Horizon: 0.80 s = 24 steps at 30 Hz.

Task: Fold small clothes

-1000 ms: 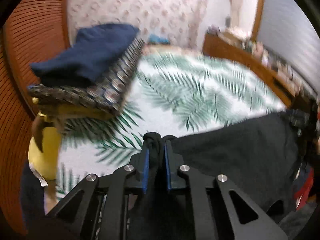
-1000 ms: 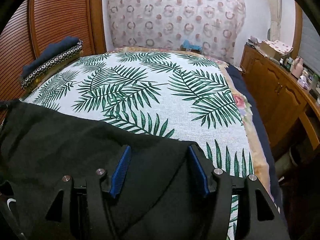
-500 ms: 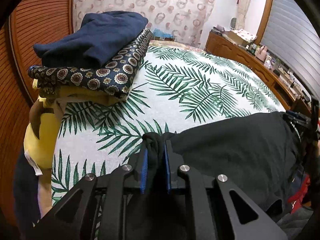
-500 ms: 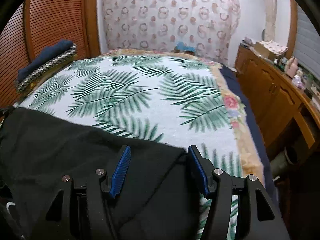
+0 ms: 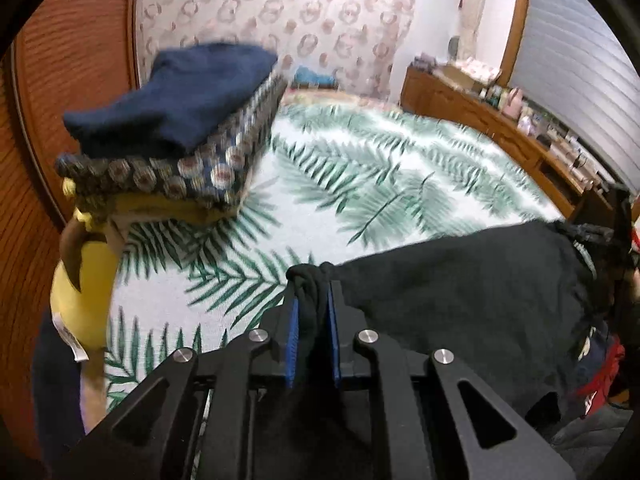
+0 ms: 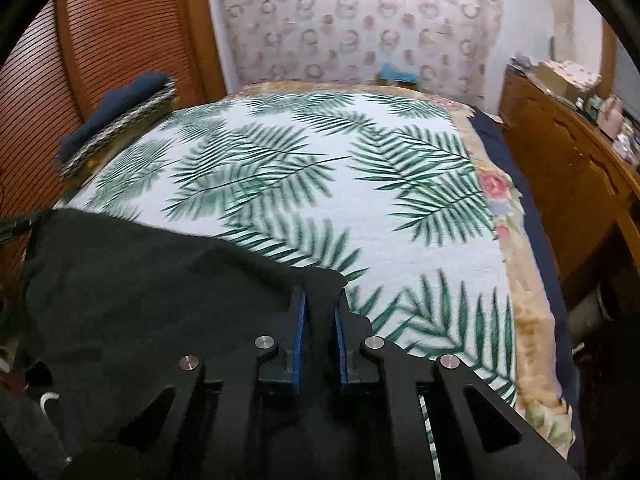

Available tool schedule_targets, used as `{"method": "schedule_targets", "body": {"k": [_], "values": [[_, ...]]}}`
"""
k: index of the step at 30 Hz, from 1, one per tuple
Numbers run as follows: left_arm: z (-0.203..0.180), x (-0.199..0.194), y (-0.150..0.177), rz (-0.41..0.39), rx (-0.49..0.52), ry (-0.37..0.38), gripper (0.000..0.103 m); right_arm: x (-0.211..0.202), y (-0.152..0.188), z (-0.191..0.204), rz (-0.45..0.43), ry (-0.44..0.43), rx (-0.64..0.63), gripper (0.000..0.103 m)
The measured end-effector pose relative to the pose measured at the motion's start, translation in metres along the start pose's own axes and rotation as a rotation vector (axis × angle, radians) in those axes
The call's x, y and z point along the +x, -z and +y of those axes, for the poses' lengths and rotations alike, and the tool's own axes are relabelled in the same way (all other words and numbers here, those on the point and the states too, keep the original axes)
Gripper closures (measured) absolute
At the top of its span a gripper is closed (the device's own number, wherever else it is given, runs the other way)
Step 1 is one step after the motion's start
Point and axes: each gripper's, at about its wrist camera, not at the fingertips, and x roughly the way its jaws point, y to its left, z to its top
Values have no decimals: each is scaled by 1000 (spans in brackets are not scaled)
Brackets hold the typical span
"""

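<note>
A black garment (image 5: 472,292) is stretched between my two grippers at the near edge of the bed. My left gripper (image 5: 313,300) is shut on a bunched corner of it. In the right wrist view the same garment (image 6: 152,280) spreads to the left, and my right gripper (image 6: 320,304) is shut on its other corner. The garment hangs just above the palm-leaf bedspread (image 5: 380,184), which also shows in the right wrist view (image 6: 320,184). The garment's lower part is hidden behind the gripper bodies.
A stack of folded clothes (image 5: 180,120), navy on top, patterned and yellow below, sits at the bed's left edge; it also shows in the right wrist view (image 6: 120,120). A wooden slatted door (image 6: 100,48) is to the left. A cluttered wooden dresser (image 6: 572,160) runs along the right.
My right gripper has closed on the garment's corner; it was open around the cloth before. My left gripper stays shut on its corner. Both views shifted slightly.
</note>
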Motion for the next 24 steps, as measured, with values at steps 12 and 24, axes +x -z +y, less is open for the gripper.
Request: {"method": "schedule_targets", "body": {"k": [12, 24], "values": [[-49, -143, -16, -299, 81, 83, 91, -177, 3, 2, -285, -124, 18, 93], [-67, -222, -115, -558, 159, -24, 91, -314, -64, 9, -583, -44, -141, 94]]}}
